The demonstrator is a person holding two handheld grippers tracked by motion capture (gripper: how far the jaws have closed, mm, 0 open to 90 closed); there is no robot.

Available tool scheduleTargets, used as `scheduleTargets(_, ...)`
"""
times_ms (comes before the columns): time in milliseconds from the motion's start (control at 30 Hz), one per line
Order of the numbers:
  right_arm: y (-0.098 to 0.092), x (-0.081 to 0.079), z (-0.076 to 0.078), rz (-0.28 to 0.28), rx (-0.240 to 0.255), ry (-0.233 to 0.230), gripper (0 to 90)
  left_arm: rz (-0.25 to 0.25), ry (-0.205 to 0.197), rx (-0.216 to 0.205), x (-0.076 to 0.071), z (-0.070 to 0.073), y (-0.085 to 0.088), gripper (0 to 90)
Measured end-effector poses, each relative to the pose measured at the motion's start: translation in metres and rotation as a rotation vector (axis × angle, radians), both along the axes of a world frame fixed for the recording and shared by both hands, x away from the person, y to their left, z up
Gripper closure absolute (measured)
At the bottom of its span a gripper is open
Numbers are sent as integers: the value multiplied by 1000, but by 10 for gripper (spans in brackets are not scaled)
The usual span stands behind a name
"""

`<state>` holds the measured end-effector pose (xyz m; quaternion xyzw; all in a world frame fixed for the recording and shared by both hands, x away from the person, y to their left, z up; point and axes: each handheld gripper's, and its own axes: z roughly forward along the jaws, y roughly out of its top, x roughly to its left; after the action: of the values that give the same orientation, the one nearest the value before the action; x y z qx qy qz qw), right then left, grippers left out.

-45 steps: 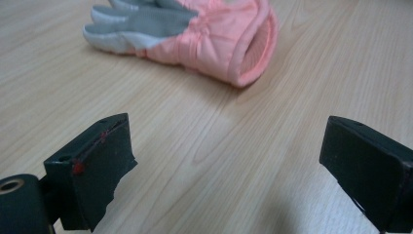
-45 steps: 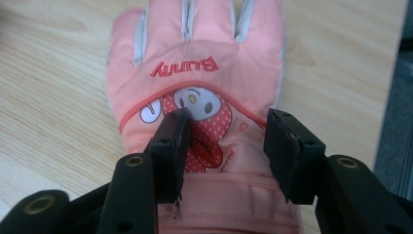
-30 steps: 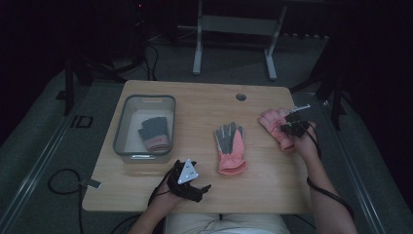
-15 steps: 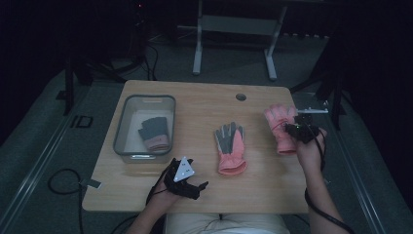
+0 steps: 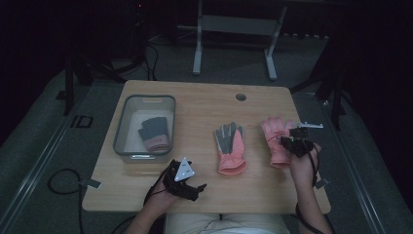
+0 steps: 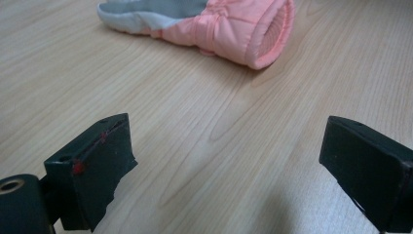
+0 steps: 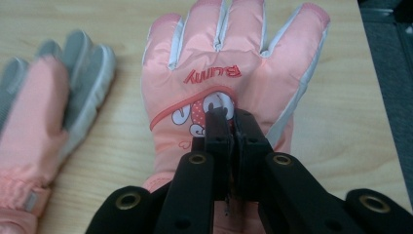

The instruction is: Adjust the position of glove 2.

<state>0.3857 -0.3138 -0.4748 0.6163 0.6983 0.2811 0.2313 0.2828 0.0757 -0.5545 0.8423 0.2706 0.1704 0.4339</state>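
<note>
The right glove [image 7: 229, 73] is pink, back side up, with pale grey strips between its fingers, a cartoon patch and the word "Bunny" in red across the back. It lies on the desk [image 5: 204, 185] near the right edge, fingers pointing away from the person. The right claw [image 7: 229, 122] is clenched on the fabric at the back of this glove, jaws pressed together over the patch. Just to its left lies a second glove [image 5: 230, 148], pink cuff, grey palm up. A clear tub [image 5: 144, 124] at the desk's left holds a dark grey glove [image 5: 155, 134] with a pink cuff. The left claw [image 5: 191, 184] rests on the near desk edge, jaws spread wide, nothing between them.
</note>
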Motion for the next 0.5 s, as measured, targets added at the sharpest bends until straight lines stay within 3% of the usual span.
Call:
scheduleTargets(167, 7, -5, -19, -23, 25, 28, 865, 10, -11, -7, -4, 2, 2, 50)
scheduleTargets(333, 16, 1, -39, -40, 34, 48, 847, 10, -17, -11, -3, 3, 3, 50)
scheduleTargets(500, 17, 3, -42, -29, 14, 52, 817, 5, -15, -17, -3, 2, 2, 50)
